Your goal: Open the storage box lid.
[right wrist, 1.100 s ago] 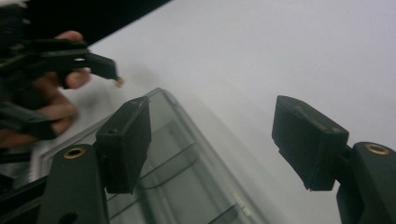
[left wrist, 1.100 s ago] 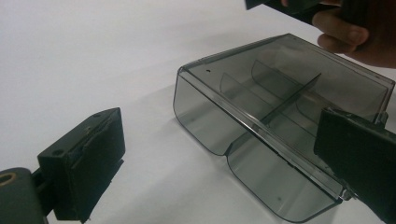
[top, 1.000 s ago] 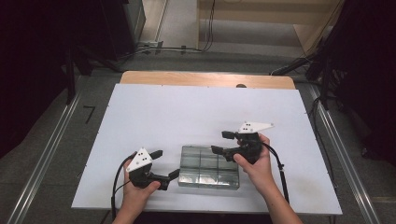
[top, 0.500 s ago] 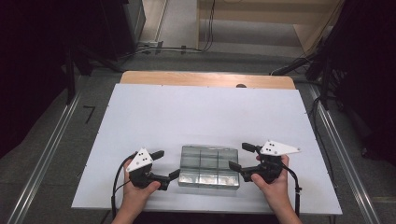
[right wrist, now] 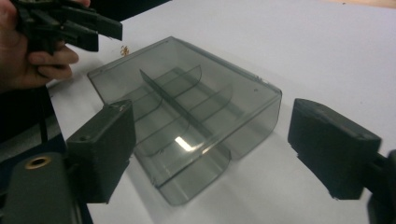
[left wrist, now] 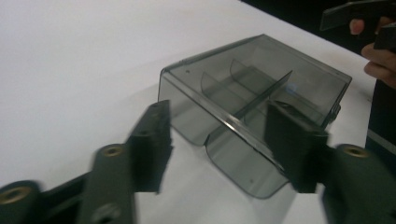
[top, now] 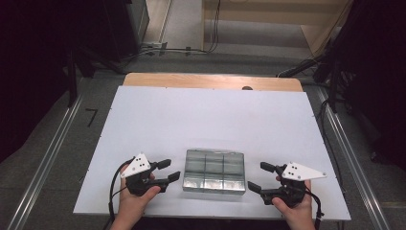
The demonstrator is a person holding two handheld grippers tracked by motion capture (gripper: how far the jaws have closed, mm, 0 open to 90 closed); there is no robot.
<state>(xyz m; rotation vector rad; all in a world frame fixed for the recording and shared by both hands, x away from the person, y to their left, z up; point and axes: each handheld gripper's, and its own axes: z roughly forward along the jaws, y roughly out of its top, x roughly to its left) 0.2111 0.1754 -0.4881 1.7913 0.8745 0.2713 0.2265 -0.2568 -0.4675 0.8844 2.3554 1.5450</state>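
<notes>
Jaws parted on both sides: the left gripper (top: 166, 170) has just been closing, its jaws straddling the near-left corner of the clear divided box (top: 214, 170) without pressing it. The right gripper (top: 261, 178) waits just off the box's right end, jaws wide and empty. The box sits flat on the white tabletop (top: 210, 120), between the 2 grippers near the front edge.

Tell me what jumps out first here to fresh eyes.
A smoky clear compartment box sits lid-shut near the front edge of the white table. The left gripper and right gripper flank it, jaws open toward its ends, not touching; the left's jaws have just been closing.
</notes>
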